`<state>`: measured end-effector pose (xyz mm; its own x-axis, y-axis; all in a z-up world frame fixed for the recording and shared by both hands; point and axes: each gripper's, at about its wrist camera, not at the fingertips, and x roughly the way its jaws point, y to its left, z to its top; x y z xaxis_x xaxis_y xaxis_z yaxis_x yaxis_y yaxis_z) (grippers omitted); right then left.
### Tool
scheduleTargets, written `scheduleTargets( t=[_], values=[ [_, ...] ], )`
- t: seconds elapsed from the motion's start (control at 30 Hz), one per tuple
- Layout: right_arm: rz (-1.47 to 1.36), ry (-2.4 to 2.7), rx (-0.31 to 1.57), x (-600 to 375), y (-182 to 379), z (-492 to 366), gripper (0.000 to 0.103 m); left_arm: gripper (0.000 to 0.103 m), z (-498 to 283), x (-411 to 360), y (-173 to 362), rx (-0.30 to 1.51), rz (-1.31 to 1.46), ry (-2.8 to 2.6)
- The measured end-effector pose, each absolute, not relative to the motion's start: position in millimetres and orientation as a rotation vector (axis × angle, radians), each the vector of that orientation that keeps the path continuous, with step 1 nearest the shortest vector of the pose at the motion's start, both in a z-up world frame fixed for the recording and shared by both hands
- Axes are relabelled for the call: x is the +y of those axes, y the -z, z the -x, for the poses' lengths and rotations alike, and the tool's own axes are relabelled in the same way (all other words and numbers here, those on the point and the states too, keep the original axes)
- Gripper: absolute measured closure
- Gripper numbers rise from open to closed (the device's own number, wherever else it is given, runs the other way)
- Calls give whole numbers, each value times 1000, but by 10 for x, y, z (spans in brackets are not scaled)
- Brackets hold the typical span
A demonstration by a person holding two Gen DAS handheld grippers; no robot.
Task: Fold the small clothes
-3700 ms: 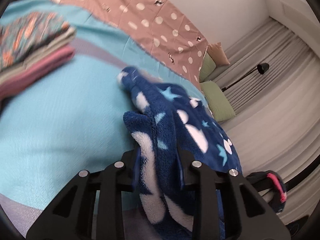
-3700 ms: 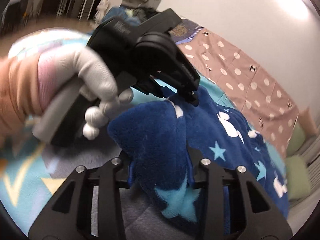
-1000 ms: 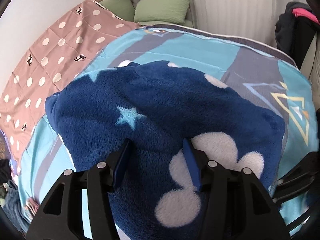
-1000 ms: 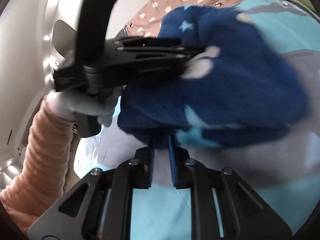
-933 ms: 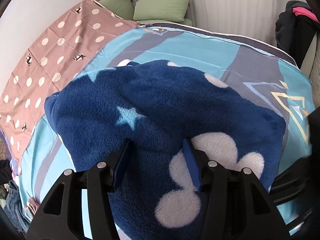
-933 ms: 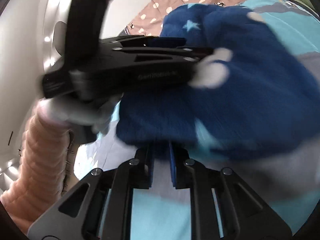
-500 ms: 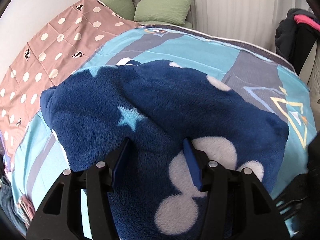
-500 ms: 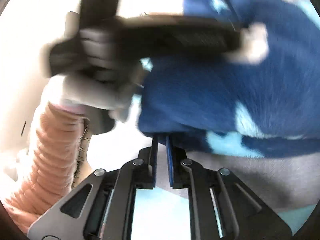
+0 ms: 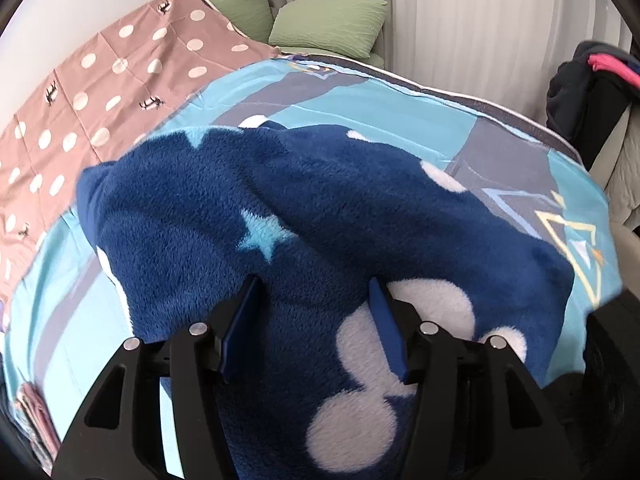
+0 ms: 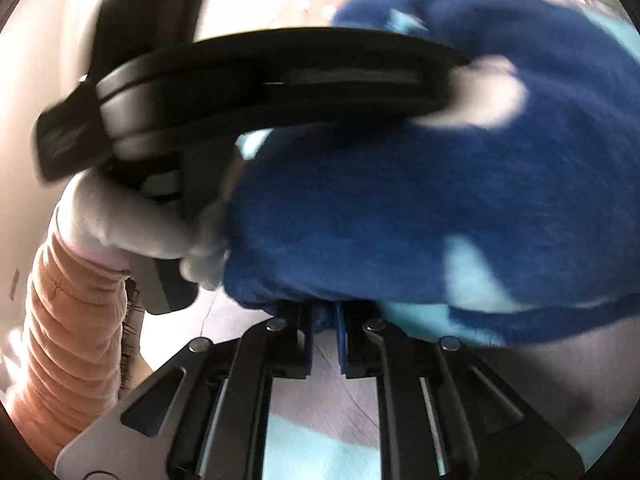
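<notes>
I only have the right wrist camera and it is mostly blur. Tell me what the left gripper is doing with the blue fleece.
Observer: The left gripper has its fingers spread wide, with the blue fleece filling the gap. I cannot tell if they are clamping it.
Operator: Report what the fleece rests on.
Observer: It lies in a heap on a turquoise and grey bedspread.
Operator: Say what is to the left of it.
Observer: A brown spotted sheet runs along the wall side of the bed.
Operator: Name what lies past the far end.
Observer: Two green pillows, by white curtains.
</notes>
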<state>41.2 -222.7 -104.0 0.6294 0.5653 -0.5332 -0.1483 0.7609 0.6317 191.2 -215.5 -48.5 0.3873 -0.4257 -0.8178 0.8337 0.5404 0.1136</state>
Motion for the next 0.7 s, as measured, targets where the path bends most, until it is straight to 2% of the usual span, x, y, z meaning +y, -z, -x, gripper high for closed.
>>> scheduleTargets(
  t=[0.1,0.17,0.2,0.23,0.3,0.4,0.6,0.63,0.67,0.7],
  values=[
    [-470,-524,821,-2035,1032,-364,100,47,-1962,-2116,508,849,-518,881],
    [-418,-739,1000,-1717,1178,-411,103,46,-1955,-2108,506,847,-498,874],
    [-358,-737,1023,-1592,1189,-359,103,46,-1907,-2119,503,827,-521,862],
    [-203,-669,951,-1480,1062,-202,102,46,-1870,-2121,500,810,-536,854],
    [-142,-662,847,-1537,812,58,102,46,-1834,-2087,499,788,-537,847],
    [-167,-587,758,-1986,547,308,93,46,-1852,-2019,494,777,-502,864],
    [-465,-348,519,-3137,202,318,88,44,-1810,-1981,517,732,-461,862],
    [-466,-308,527,-3240,211,145,85,44,-1799,-1974,514,725,-458,859],
    [-436,-253,583,-3216,365,-46,75,44,-1789,-1962,513,719,-455,856],
    [-418,-226,681,-3306,555,-170,77,43,-1778,-1949,517,715,-451,852]
  ],
)
